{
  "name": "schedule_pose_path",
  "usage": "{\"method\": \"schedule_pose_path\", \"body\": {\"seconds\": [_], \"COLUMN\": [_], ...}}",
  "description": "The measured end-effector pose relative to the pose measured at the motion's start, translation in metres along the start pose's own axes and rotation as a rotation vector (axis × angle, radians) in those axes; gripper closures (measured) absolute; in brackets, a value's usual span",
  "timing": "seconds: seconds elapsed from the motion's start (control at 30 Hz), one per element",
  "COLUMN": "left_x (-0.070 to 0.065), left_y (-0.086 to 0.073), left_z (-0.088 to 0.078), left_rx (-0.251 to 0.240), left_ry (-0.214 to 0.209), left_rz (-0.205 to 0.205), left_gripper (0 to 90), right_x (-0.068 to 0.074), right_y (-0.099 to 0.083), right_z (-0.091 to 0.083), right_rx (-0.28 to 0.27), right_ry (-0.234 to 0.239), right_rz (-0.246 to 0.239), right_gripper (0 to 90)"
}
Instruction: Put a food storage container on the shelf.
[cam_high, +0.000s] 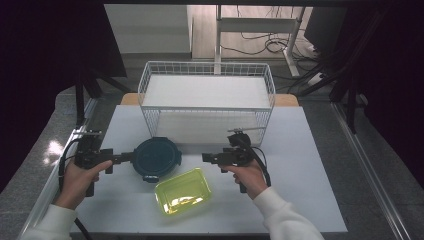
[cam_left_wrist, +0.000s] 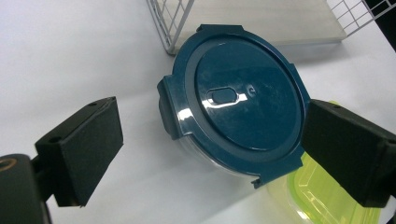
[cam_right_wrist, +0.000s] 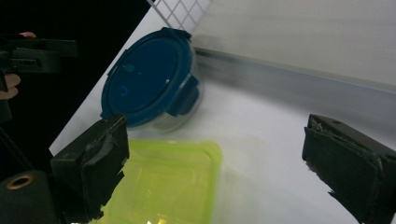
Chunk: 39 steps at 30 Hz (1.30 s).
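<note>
Your left gripper (cam_high: 131, 156) has its jaws spread wide with nothing pinched; in the left gripper view the two black pads (cam_left_wrist: 88, 140) stand either side of the round blue container (cam_left_wrist: 238, 105), apart from it or at most just grazing its rim at the right pad. That container sits left of centre in the high view, directly ahead of your left jaws and just in front of the white wire basket (cam_high: 150, 75). Closing from here would catch its rim across the width, the clip tabs lying off to the sides.

Your right gripper (cam_high: 206, 157) is also spread and empty. It points toward the left of the high view, with the blue container well ahead of it and the yellow-green rectangular container (cam_high: 183, 190) just below and to the left. That box's long axis runs from lower left to upper right. Your left hand is clearly the nearer one to the blue container.

The left gripper view gives you the lid's oval vent and side clip; the right gripper view, blurred, gives the yellow-green box passing under its left pad (cam_right_wrist: 100, 163).
</note>
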<state>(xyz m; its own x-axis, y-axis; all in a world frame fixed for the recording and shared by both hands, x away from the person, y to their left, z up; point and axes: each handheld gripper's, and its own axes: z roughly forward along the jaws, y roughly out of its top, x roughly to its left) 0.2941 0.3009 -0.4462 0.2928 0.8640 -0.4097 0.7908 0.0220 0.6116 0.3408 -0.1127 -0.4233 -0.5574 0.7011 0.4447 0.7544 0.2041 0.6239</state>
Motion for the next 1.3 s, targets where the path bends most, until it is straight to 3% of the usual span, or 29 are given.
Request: {"method": "schedule_pose_path", "body": {"seconds": [0.23,0.5,0.87,1.07,1.3], "left_x": [0.002,0.01,0.022,0.028,0.027], "left_y": [0.004,0.006,0.007,0.006,0.006], "left_z": [0.011,0.026,0.041,0.05,0.057], "left_rx": [0.01,0.026,0.049,0.063,0.087], "left_ry": [-0.015,-0.054,-0.078,-0.12,-0.159], "left_rz": [-0.015,-0.042,-0.07,-0.11,-0.12], "left_gripper": [5.7,6.1,6.1,5.7,5.4], "right_x": [0.012,0.015,0.02,0.021,0.019], "right_y": [0.011,0.011,0.016,0.018,0.019], "right_z": [0.046,0.078,0.108,0.123,0.133], "right_rx": [0.067,0.121,0.163,0.197,0.217], "right_ry": [0.047,0.077,0.102,0.111,0.117], "right_rz": [0.016,0.052,0.092,0.109,0.124], "right_gripper": [7.0,7.8,8.9,9.4,10.1]}}
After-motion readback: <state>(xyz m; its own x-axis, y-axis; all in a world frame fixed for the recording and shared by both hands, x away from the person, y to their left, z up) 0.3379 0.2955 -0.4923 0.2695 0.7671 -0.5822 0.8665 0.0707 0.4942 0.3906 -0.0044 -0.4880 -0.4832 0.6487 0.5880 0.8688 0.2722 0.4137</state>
